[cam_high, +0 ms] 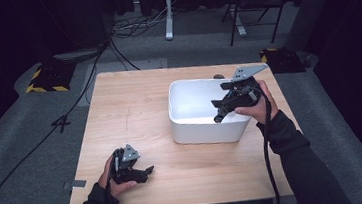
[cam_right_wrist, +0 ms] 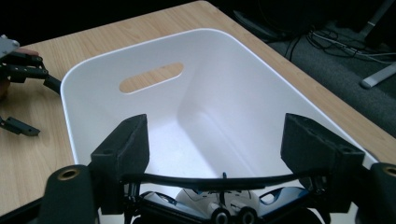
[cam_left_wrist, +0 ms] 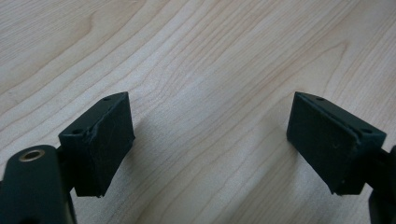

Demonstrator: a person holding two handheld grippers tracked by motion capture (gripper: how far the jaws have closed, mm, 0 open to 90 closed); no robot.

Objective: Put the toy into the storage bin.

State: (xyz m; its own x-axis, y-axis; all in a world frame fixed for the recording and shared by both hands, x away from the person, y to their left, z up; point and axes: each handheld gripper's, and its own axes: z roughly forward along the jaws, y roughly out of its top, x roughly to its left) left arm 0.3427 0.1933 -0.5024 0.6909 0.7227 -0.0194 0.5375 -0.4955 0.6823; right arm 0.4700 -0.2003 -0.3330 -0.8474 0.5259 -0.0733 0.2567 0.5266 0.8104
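Grippers 2: left gripper (cam_high: 148, 171) spread, empty | right gripper (cam_high: 216, 111) spread, empty | bins 1: white bin (cam_high: 192, 131)

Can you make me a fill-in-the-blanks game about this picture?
1. The tub on the table is the colour ____.
2. The right gripper hangs over the ____.
3. The left gripper has its jaws ____, with bare wood between them.
4. The handle hole is cut in the tub's ____.

Missing words: white; tub; open; wall
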